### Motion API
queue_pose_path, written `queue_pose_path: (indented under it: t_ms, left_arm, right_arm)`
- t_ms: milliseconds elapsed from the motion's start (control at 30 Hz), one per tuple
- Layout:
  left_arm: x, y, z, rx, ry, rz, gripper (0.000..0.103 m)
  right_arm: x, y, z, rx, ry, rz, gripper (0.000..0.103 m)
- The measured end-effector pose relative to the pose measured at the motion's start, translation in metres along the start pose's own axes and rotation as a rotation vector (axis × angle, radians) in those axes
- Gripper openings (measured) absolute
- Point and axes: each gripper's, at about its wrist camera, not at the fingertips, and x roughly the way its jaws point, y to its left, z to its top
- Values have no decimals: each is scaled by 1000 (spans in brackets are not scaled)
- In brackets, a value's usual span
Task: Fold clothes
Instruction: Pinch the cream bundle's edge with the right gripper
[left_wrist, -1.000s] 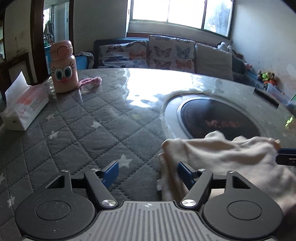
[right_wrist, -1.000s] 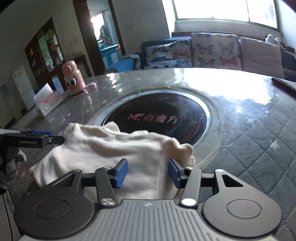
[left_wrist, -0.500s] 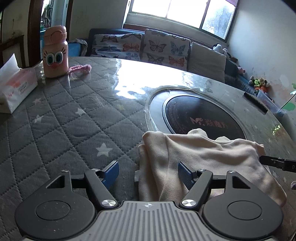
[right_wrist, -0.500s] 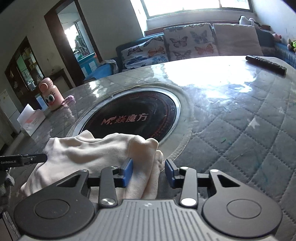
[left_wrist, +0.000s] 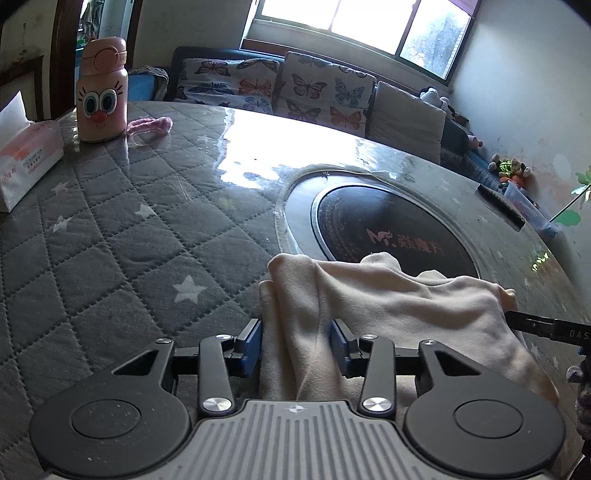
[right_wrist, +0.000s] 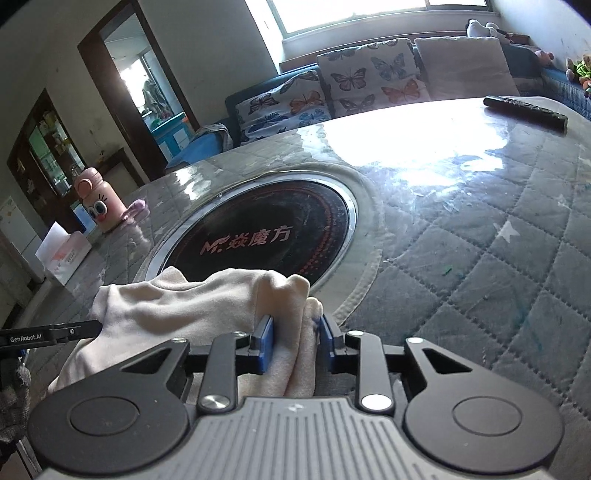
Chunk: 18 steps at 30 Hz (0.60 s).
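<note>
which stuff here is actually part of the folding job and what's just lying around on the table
In the job:
cream garment
left gripper, jaws closing around a bunched edge
right gripper, jaws closing around the other edge

Lying about:
pink bottle
tissue box
pink band
remote

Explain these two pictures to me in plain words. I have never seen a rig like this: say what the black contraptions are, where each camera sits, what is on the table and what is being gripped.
No robot here: a person holds a two-fingered grabber in each hand, each with a camera looking along its blue-padded fingers. One picture is from the left gripper, the other from the right gripper. Both are closing, with bunched folds of a cream garment between their fingers, one at each end. The garment lies on a quilted grey star-patterned table cover, partly over a round black cooktop. Further off stand a pink cartoon-face bottle, a tissue box and a remote control.
</note>
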Motion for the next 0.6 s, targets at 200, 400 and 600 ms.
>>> queue_pose_path:
  t_ms: [200,400,600]
  left_arm:
    - [0,0,0,-5,5,-3,43]
    - [0,-1,-1,-7,12,-9,40]
    - [-1,0,-2,-15,10,-6,43]
  right_arm:
    - [0,1,0,11,-1,14,15]
    - [-3,1,0,22,-5,23,15]
    - [-8,-5,0,55,-12,47,20]
